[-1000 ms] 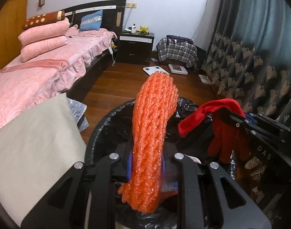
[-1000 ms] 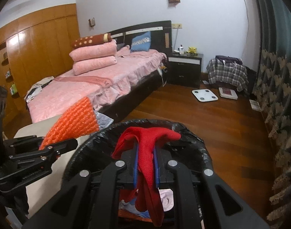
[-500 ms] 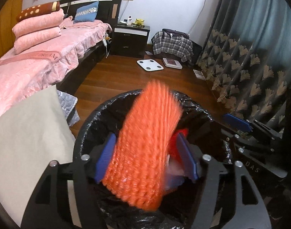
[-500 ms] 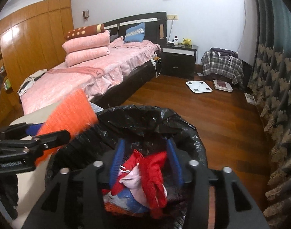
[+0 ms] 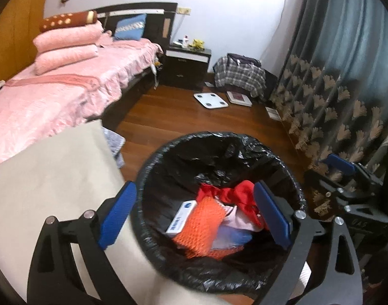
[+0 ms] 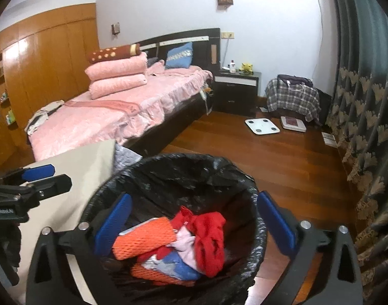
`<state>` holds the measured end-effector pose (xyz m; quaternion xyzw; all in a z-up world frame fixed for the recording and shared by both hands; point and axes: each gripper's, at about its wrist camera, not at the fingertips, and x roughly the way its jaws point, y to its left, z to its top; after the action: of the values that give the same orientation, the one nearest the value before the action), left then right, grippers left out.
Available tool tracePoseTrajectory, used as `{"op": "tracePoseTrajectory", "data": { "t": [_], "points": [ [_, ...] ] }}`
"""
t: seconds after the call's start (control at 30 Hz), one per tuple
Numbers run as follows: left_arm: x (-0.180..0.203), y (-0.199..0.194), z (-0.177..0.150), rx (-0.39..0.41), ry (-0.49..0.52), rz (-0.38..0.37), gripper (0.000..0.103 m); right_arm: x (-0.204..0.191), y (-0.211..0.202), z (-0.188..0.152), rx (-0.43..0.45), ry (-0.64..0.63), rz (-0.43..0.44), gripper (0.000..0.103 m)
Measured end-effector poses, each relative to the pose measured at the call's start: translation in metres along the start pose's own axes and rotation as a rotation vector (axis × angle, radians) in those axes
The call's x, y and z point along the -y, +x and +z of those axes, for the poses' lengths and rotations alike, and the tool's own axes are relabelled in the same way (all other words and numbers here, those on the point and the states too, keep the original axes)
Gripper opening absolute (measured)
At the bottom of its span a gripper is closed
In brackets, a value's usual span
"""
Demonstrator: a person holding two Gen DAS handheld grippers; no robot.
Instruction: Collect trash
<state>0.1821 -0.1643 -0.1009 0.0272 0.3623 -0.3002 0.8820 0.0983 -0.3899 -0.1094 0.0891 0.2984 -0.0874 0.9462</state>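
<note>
**Both Grippers Empty Above a Filled Bin**

While both grippers hung over the black-lined trash bin (image 5: 168, 157), their jaws were spreading apart and nothing sat between the blue pads. The left gripper (image 5: 194, 211) framed the bin's mouth, its fingers wide to either side of the opening, released and bare. The right gripper (image 6: 191, 223) stood the same way, its jaws opening over the same bin (image 6: 168, 167), holding nothing.

Inside the bin lay the trash. An orange foam net (image 5: 206, 218) rested on top of the heap, beside a small white box with blue print (image 5: 181, 218) toward the left wall of the liner. A red cloth (image 6: 209, 239) lay crumpled just right of the net, touching it, with pink and blue scraps underneath. From the right wrist view the orange net (image 6: 145, 239) sat on the left of the pile, the red cloth on the right.

A beige surface (image 5: 54, 178) ran along the bin's left side. Beyond it stood a bed with a pink cover (image 6: 112, 117), a dark nightstand (image 6: 237, 89), and a white bathroom scale (image 6: 262, 125) on the wooden floor (image 6: 283, 162). A patterned curtain (image 5: 333, 89) hung along the right.
</note>
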Motion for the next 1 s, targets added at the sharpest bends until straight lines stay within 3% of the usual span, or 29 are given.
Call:
{"op": "tracePoseTrajectory", "data": {
  "t": [0.33, 0.63, 1.0],
  "points": [
    [-0.02, -0.069, -0.008, 0.063, -0.027, 0.126, 0.092, -0.048, -0.05, 0.016, 0.046, -0.055, 0.116, 0.097],
    [-0.021, -0.129, -0.02, 0.122, -0.053, 0.181, 0.092, -0.084, -0.086, 0.026, 0.063, -0.086, 0.187, 0.097],
    [-0.019, -0.183, -0.033, 0.183, -0.08, 0.253, 0.095, -0.113, -0.117, 0.027, 0.081, -0.117, 0.214, 0.097]
  ]
}}
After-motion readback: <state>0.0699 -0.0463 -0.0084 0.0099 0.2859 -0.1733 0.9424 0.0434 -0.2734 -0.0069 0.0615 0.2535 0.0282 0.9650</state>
